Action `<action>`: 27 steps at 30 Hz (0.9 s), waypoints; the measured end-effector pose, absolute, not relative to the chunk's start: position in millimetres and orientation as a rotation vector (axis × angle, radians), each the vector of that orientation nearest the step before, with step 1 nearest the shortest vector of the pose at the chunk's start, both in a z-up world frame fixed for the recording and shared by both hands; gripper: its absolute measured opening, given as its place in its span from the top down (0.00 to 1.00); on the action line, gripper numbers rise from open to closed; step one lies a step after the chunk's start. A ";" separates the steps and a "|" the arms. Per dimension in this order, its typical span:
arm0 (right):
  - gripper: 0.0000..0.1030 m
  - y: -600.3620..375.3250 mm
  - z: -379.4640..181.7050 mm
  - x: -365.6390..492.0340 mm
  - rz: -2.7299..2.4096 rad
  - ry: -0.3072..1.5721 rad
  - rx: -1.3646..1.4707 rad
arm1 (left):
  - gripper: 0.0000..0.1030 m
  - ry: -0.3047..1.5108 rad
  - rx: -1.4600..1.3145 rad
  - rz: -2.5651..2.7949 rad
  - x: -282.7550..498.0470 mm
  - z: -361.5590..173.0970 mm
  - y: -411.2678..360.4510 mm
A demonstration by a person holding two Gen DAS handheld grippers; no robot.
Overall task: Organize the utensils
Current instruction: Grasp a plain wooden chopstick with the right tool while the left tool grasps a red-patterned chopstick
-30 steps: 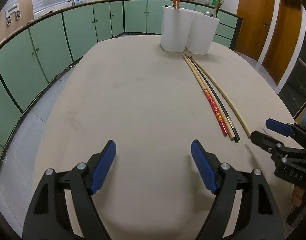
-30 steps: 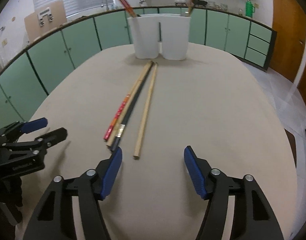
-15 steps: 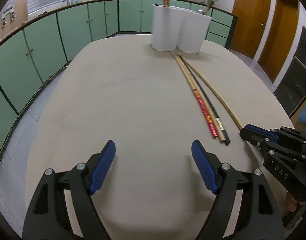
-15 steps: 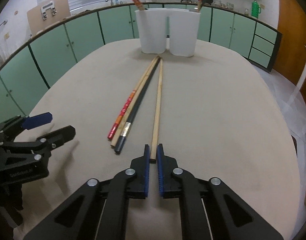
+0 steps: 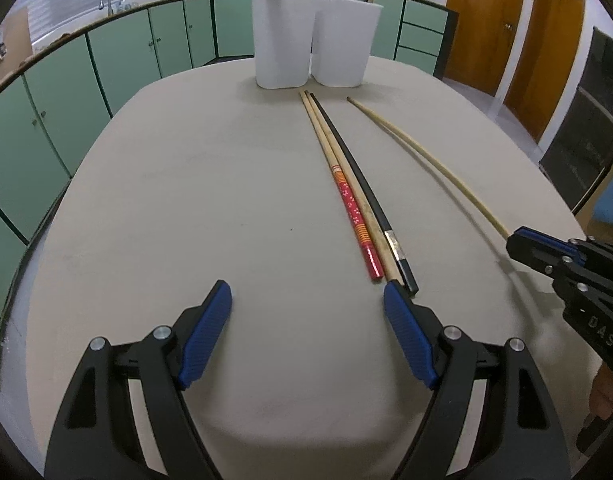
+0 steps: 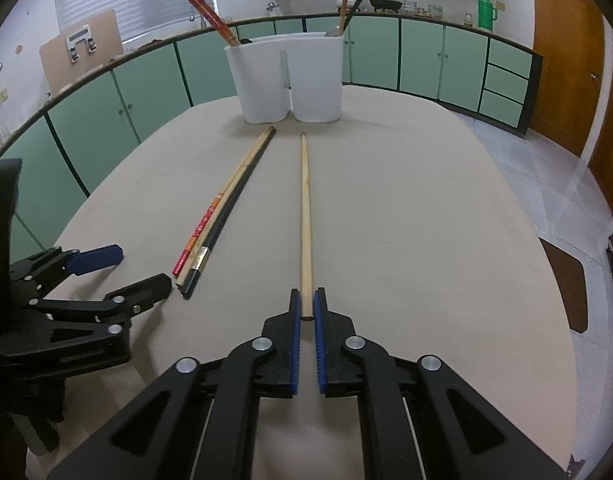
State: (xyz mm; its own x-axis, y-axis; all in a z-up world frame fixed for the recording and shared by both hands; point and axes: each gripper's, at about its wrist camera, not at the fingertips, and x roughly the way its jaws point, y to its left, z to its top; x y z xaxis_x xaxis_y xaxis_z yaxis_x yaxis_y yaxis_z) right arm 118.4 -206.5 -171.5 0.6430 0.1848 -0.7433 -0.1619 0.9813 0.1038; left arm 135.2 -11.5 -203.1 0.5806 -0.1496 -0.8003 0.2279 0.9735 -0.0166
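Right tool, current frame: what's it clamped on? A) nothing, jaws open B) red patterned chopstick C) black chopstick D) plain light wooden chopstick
D: in the right wrist view the right tool has its blue pads closed on the near end of the plain light wooden chopstick, which lies apart from the red patterned chopstick and black chopstick to its left.

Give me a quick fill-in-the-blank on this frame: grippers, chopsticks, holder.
1. The right gripper is shut on the ____ chopstick.
2. The left gripper is ____.
3. ____ chopsticks lie together on the table.
4. The holder is ____ in colour.

Missing: plain wooden; open; three; white
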 end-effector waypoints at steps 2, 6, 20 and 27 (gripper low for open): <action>0.94 -209.0 -170.9 118.5 0.198 0.847 0.037 | 0.26 0.928 0.098 -0.216 137.2 -203.4 -15.4; 0.94 -210.6 -168.9 118.3 0.196 0.838 0.042 | 0.26 0.931 0.099 -0.221 139.4 -202.3 -20.8; 0.94 -215.0 -179.8 121.0 0.196 0.866 0.055 | 0.68 0.909 0.070 -0.218 144.5 -201.1 -22.9; 0.94 -216.7 -180.0 122.4 0.195 0.872 0.059 | 0.94 0.910 0.037 -0.226 148.2 -202.1 -23.8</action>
State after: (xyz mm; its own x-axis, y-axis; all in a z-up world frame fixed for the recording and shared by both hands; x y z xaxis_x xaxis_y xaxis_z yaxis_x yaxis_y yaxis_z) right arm 122.4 -216.7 -180.0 0.6267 0.1945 -0.7546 -0.1461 0.9805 0.1314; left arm 148.2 -23.8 -202.1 0.5921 -0.1787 -0.7858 0.2098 0.9757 -0.0638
